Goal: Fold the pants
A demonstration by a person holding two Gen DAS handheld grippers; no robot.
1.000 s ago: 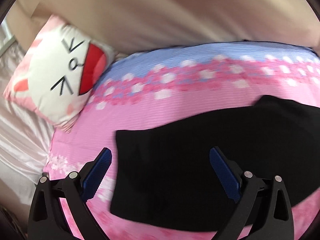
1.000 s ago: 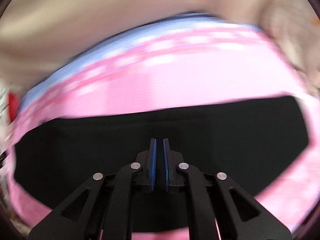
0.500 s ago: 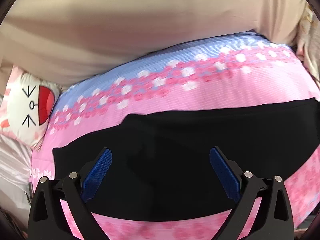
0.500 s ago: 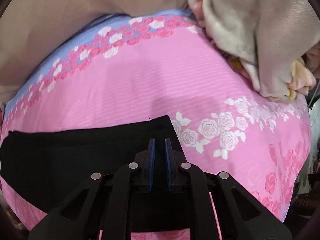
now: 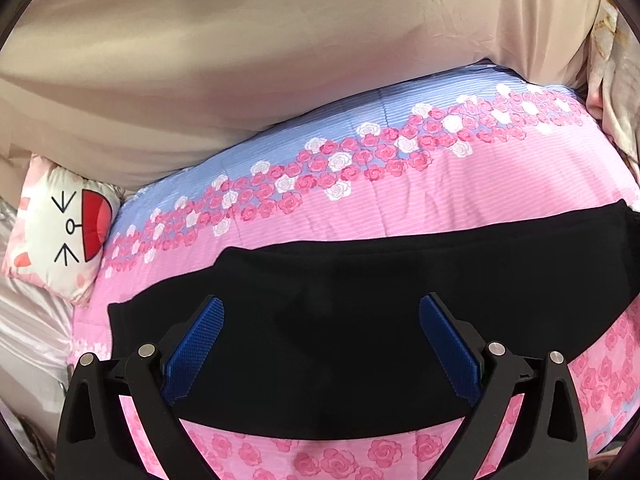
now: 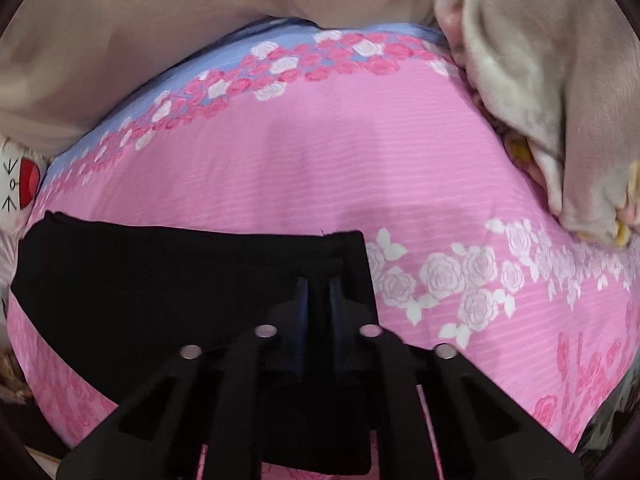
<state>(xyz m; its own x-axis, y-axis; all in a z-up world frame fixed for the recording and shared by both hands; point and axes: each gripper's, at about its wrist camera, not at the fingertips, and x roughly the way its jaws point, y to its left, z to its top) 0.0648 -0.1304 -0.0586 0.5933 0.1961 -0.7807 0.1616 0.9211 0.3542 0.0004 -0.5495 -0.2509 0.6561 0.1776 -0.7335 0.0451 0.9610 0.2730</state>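
Note:
Black pants (image 5: 360, 320) lie flat in a long band across the pink rose-patterned bed cover (image 5: 400, 200). My left gripper (image 5: 320, 336) hangs above their middle, open wide, with blue pads (image 5: 192, 344) apart and nothing between them. In the right wrist view the pants (image 6: 160, 280) run to the left. My right gripper (image 6: 318, 300) sits at their right end with jaws close together. A narrow dark gap shows between the jaws, and whether cloth is pinched there is unclear.
A white cat-face pillow (image 5: 60, 232) lies at the left edge of the bed. A beige sheet or wall (image 5: 280, 60) rises behind the bed. A grey-beige blanket heap (image 6: 560, 100) sits at the right. The bed's near edge runs along the bottom.
The right gripper swept to the right end of the pants, and its jaws now stand slightly wider apart. The left gripper's view shifted right, then steadied; it stayed open.

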